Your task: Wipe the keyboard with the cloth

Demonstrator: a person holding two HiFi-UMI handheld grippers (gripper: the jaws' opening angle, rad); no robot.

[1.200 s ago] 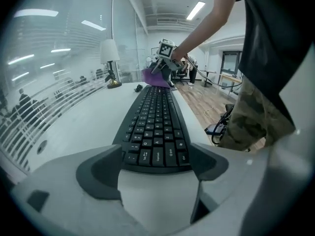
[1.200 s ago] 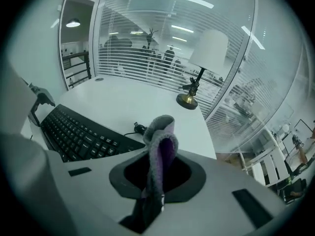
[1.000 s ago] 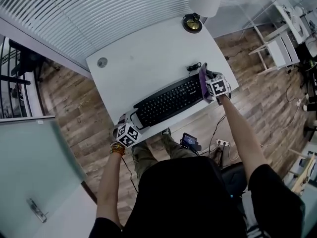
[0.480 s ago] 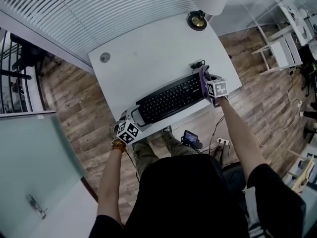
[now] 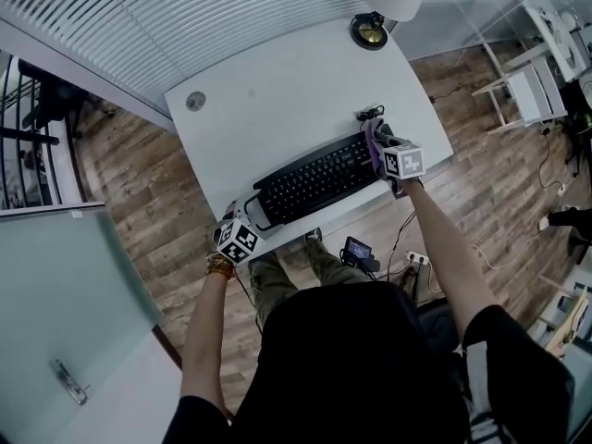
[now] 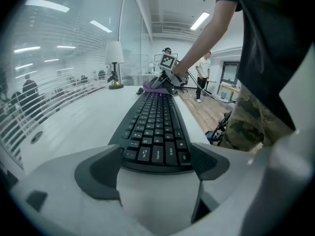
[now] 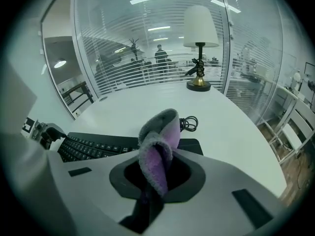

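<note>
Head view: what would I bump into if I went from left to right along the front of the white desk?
Left hand-held gripper → long black keyboard → fuzzy purple cloth, pinched in the right hand-held gripper.

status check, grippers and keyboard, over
Left gripper clamps keyboard end. Right gripper shut on cloth at the other end. Coiled cable lies beside that end.

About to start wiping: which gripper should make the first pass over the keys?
Right. The right gripper is shut on the cloth at the keyboard's right end; the left gripper only clamps the other end.
</note>
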